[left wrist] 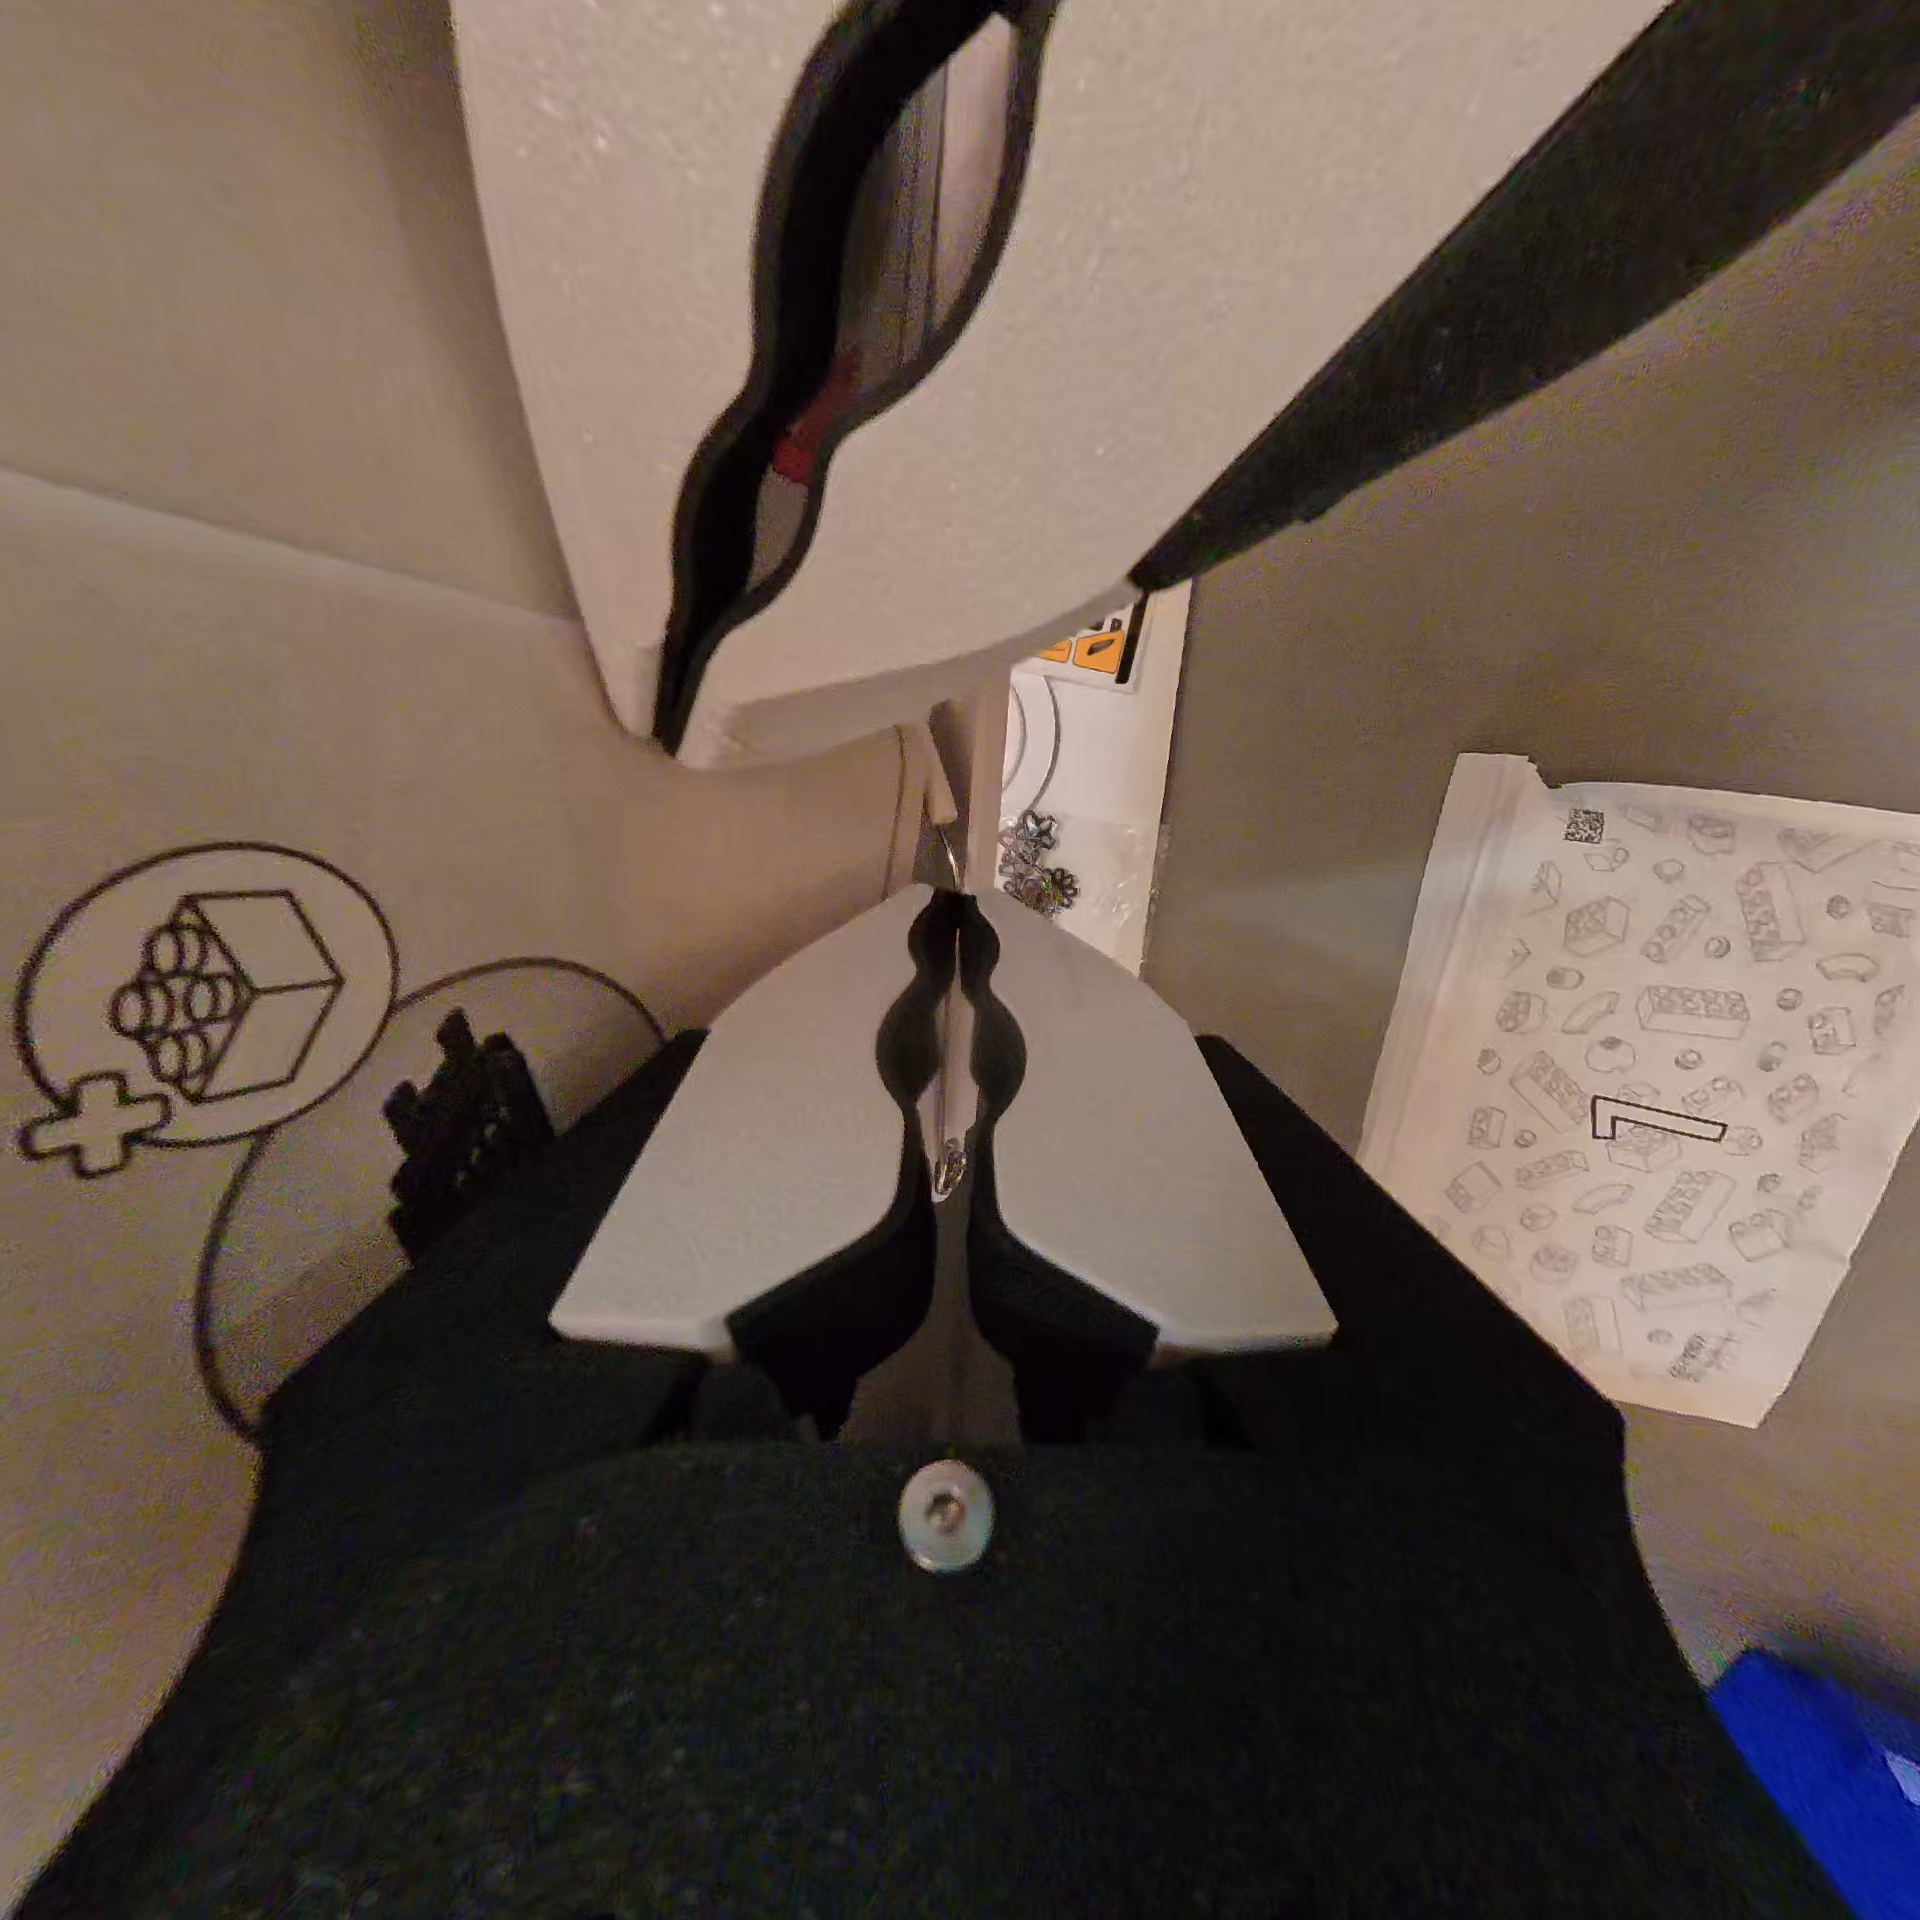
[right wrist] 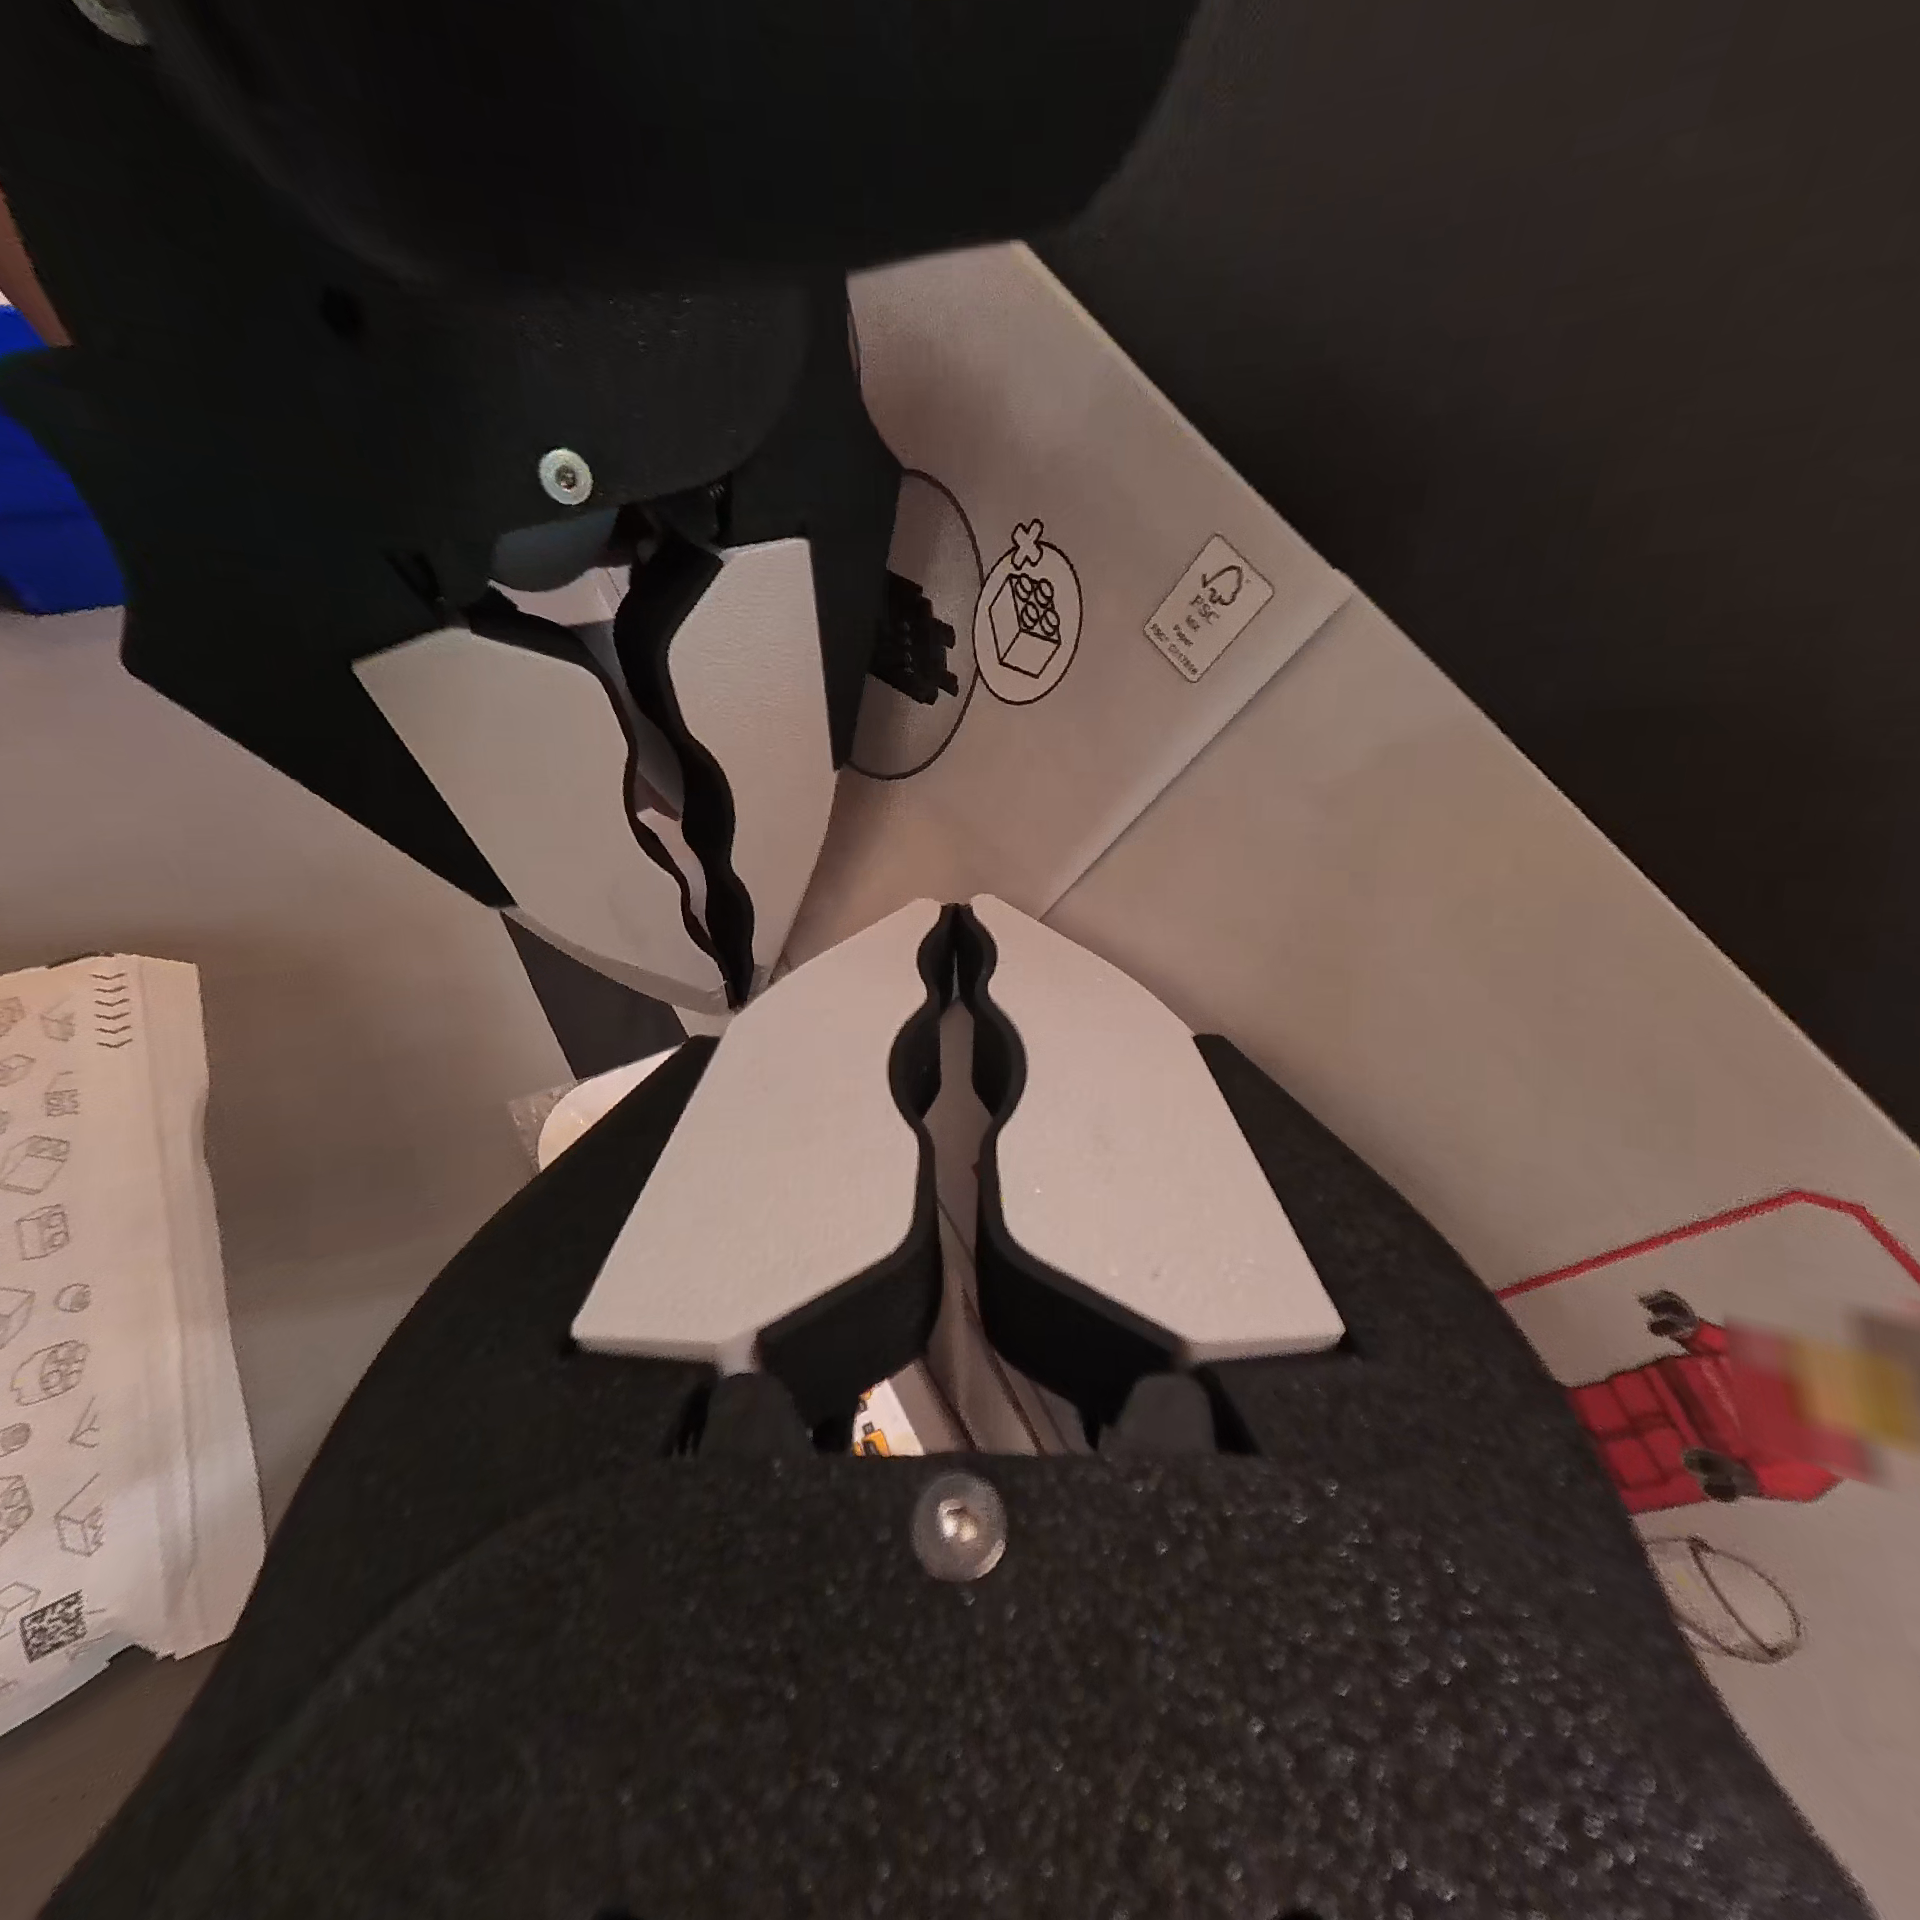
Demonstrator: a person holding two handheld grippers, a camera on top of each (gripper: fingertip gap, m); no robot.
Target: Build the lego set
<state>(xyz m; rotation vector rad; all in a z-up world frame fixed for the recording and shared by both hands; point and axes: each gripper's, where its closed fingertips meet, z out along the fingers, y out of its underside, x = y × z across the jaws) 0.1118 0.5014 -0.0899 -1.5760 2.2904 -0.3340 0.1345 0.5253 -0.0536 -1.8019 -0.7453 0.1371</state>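
Left gripper (left wrist: 956, 909) has its jaws pressed together, tips meeting. A thin white sheet (left wrist: 951, 1049) runs edge-on between the black pads, so it is pinched there; cannot tell whether that sheet is part of the packaging. The right gripper (right wrist: 956, 914) also has its jaws together at the tips, with a pale strip showing in the wavy gap between the pads; cannot tell if it actually grips anything. The two claws are tip to tip, almost touching: the right one comes in from ahead of and above the left one, angled. The lego set's white packaging (right wrist: 1195, 831) lies under and ahead of both claws. It is flat, has a fold line, and carries a brick icon in a circle printed to the left of the left claw. A black studded piece (left wrist: 457, 1122) sits just left of the left claw's fingers, by that icon; cannot tell if it is loose or printed. A red brick figure print (right wrist: 1683, 1423) is on the packaging to the right of the right claw. A paper bag with brick line drawings (left wrist: 1662, 1091) lies flat to the right of the left claw, well apart from it. A small clear bag of dark shiny bits (left wrist: 1049, 862) is just ahead of the left claw's tips, slightly right. A blue object (left wrist: 1818, 1787) is behind the left claw, low right, cut off.
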